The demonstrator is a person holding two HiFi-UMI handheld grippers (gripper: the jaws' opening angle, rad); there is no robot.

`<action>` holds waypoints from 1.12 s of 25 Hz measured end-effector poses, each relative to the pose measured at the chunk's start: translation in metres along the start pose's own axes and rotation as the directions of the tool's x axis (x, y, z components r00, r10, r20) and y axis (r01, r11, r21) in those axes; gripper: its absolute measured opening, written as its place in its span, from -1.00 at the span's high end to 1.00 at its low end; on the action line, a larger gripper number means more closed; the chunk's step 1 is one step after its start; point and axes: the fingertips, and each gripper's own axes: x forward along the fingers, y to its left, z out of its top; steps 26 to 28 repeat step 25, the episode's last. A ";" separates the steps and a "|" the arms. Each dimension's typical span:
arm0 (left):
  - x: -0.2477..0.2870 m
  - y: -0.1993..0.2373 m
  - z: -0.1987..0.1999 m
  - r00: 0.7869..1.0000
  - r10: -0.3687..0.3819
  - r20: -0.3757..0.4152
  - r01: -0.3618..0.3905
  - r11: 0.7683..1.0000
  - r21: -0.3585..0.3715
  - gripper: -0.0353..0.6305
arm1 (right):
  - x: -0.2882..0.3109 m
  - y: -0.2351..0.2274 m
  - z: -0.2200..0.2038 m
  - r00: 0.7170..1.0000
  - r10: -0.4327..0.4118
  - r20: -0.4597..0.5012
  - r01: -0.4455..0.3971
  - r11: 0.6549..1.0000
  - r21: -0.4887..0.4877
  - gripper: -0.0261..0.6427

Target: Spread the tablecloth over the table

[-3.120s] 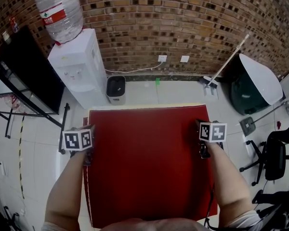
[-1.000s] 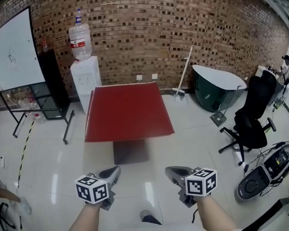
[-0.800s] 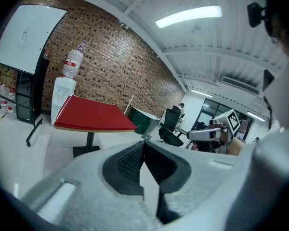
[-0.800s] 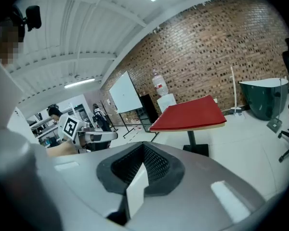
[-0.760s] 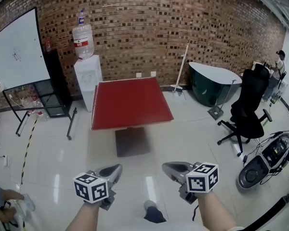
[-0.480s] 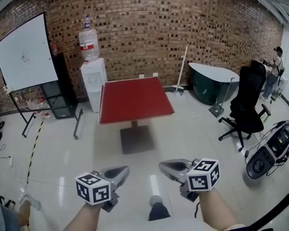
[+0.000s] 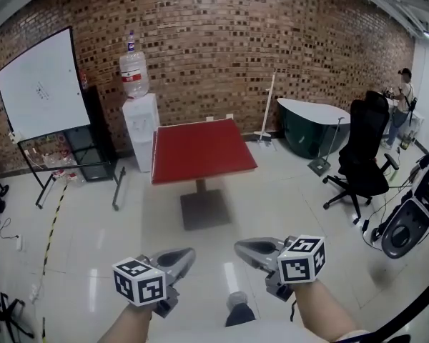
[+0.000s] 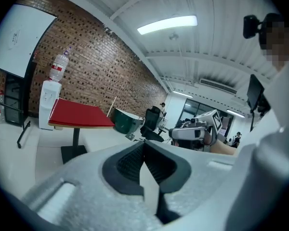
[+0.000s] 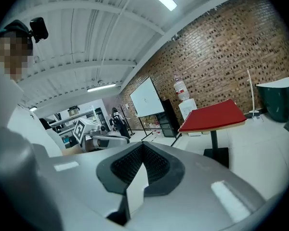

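The red tablecloth [image 7: 200, 150] lies flat over the small pedestal table in the middle of the room, well ahead of me. It also shows as a red slab in the left gripper view [image 8: 77, 115] and the right gripper view [image 9: 214, 115]. My left gripper [image 7: 180, 258] and right gripper [image 7: 243, 248] hang side by side over the tiled floor, far short of the table. Both are shut with nothing between the jaws. The left gripper's pads [image 8: 135, 163] meet, and so do the right gripper's pads [image 9: 151, 165].
A water dispenser [image 7: 141, 131] stands left of the table, with a whiteboard [image 7: 43, 84] further left. To the right are a mop [image 7: 267, 109], a dark green tub [image 7: 311, 131], a black office chair [image 7: 363, 152], a round machine [image 7: 415, 216] and a person [image 7: 402, 95].
Three seconds ago both grippers were at the cloth's side edges. Over the last second I have backed further from the table, which now looks smaller; both grippers stay shut.
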 end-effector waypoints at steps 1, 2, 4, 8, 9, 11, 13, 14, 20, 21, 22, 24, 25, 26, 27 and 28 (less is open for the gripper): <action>-0.001 -0.001 0.000 1.000 0.000 0.002 0.000 1.000 0.003 0.89 | 0.000 0.001 -0.002 1.000 0.001 -0.004 -0.001 1.000 -0.002 0.93; -0.002 -0.003 0.000 1.000 0.000 0.003 0.000 1.000 0.007 0.89 | 0.000 0.002 -0.005 1.000 0.002 -0.009 -0.002 1.000 -0.004 0.93; -0.001 -0.005 -0.001 1.000 0.001 -0.002 -0.001 1.000 0.017 0.89 | -0.003 0.002 -0.010 1.000 0.001 -0.016 -0.001 1.000 -0.002 0.93; 0.004 -0.008 0.000 1.000 0.007 -0.010 -0.007 1.000 0.027 0.89 | -0.008 -0.002 -0.013 1.000 0.005 -0.023 -0.005 1.000 0.006 0.93; 0.005 -0.008 0.001 1.000 0.007 -0.008 -0.006 1.000 0.026 0.89 | -0.008 -0.002 -0.013 1.000 0.007 -0.022 -0.007 1.000 0.007 0.93; 0.007 -0.009 0.003 1.000 0.005 -0.008 -0.005 1.000 0.025 0.89 | -0.007 -0.002 -0.014 1.000 0.010 -0.025 -0.010 1.000 0.007 0.93; 0.009 -0.009 0.003 1.000 0.005 -0.010 -0.004 1.000 0.026 0.89 | -0.007 -0.004 -0.015 1.000 0.010 -0.028 -0.010 1.000 0.006 0.93; 0.010 -0.010 0.003 1.000 0.004 -0.011 -0.004 1.000 0.029 0.89 | -0.008 -0.005 -0.014 1.000 0.010 -0.026 -0.010 1.000 0.009 0.93; 0.015 -0.012 0.007 1.000 0.008 -0.010 -0.007 0.999 0.043 0.89 | -0.013 -0.011 -0.012 1.000 0.009 -0.012 -0.009 1.000 0.016 0.93; 0.015 -0.013 0.008 1.000 0.007 -0.008 -0.007 0.999 0.046 0.89 | -0.013 -0.012 -0.012 1.000 0.009 -0.011 -0.009 1.000 0.014 0.93; 0.015 -0.013 0.008 1.000 0.007 -0.008 -0.007 0.999 0.050 0.89 | -0.014 -0.012 -0.012 1.000 0.010 -0.009 -0.010 1.000 0.012 0.93; 0.015 -0.014 0.008 1.000 0.008 -0.010 -0.007 0.998 0.055 0.89 | -0.014 -0.012 -0.012 1.000 0.011 -0.004 -0.011 1.000 0.009 0.93; 0.015 -0.014 0.007 1.000 0.008 -0.011 -0.007 0.998 0.057 0.89 | -0.014 -0.012 -0.012 1.000 0.012 -0.001 -0.012 1.000 0.008 0.93; 0.015 -0.014 0.007 1.000 0.008 -0.011 -0.007 0.998 0.057 0.89 | -0.014 -0.012 -0.012 1.000 0.012 -0.001 -0.012 1.000 0.008 0.93; 0.015 -0.014 0.007 1.000 0.008 -0.011 -0.007 0.998 0.057 0.89 | -0.014 -0.012 -0.012 1.000 0.012 -0.001 -0.012 1.000 0.008 0.93; 0.015 -0.014 0.007 1.000 0.008 -0.011 -0.007 0.998 0.057 0.89 | -0.014 -0.012 -0.012 1.000 0.012 -0.001 -0.012 1.000 0.008 0.93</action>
